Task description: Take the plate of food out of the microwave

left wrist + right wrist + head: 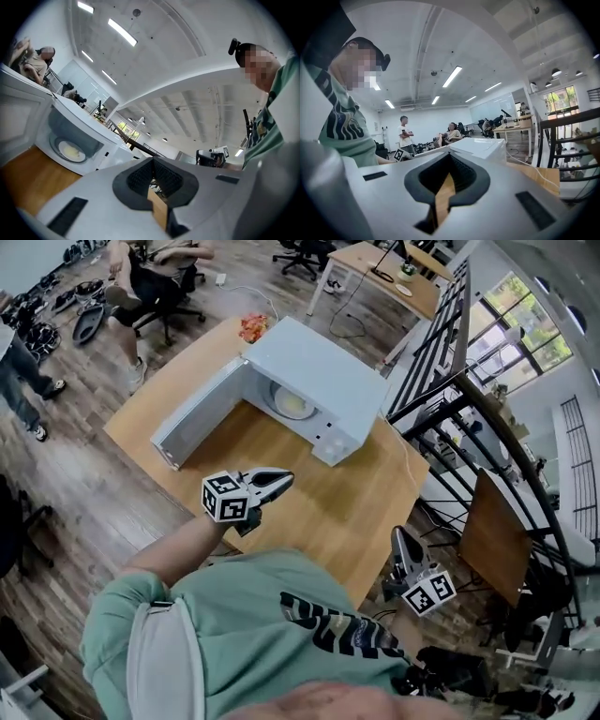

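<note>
A white microwave stands on the wooden table with its door swung open to the left. Inside its cavity a plate of pale food lies flat; the left gripper view shows the plate too. My left gripper hovers over the table in front of the opening, a short way from it, jaws shut and empty. My right gripper hangs off the table's near right corner, jaws shut with nothing in them. The microwave sits beyond it.
A red-orange packet lies on the table behind the microwave. Black metal railing runs along the right. A wooden board leans by the right gripper. People sit on office chairs at the far left; a desk stands behind.
</note>
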A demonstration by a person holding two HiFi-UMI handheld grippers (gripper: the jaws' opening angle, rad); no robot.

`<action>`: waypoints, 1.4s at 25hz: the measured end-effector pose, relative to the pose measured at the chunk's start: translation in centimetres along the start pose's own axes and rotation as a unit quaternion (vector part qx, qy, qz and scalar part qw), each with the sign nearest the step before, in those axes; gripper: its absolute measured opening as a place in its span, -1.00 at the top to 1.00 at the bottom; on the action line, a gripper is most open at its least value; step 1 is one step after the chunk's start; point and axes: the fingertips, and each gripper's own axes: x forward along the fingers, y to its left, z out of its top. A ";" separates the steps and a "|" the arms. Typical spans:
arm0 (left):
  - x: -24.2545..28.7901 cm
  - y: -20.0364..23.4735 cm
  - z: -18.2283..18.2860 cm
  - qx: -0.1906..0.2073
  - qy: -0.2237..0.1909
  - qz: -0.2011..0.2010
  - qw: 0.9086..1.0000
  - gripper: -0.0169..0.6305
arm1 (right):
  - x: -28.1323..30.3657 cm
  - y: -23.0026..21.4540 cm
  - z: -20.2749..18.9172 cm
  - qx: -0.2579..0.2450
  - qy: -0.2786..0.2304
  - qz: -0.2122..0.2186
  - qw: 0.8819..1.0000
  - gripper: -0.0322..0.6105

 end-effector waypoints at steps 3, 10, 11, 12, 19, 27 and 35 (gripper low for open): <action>0.1 2.9 0.3 -0.005 -0.008 0.031 0.999 0.94 | 2.7 -1.6 0.3 -0.002 0.008 0.025 1.000 0.89; 1.1 9.2 -0.9 -0.043 -0.035 0.155 0.986 0.94 | 6.6 -6.4 -0.6 -0.003 0.017 0.119 0.993 0.89; 1.1 10.0 -1.1 -0.050 -0.041 0.173 0.983 0.94 | 7.0 -6.9 -0.9 -0.003 0.021 0.134 0.991 0.89; 1.2 10.9 -1.1 -0.057 -0.047 0.190 0.979 0.94 | 7.4 -7.3 -1.2 -0.004 0.025 0.148 0.989 0.89; 4.3 18.5 -2.9 -0.137 -0.056 0.272 0.951 0.94 | 8.8 -9.9 -3.4 0.004 0.046 0.185 0.982 0.89; 6.4 28.6 -4.0 -0.222 -0.063 0.333 0.914 0.84 | 8.4 -11.3 -5.9 0.029 0.072 0.159 0.984 0.89; 4.9 36.8 -7.0 -0.325 -0.033 0.444 0.834 0.21 | 8.4 -13.4 -6.8 0.045 0.083 0.135 0.986 0.89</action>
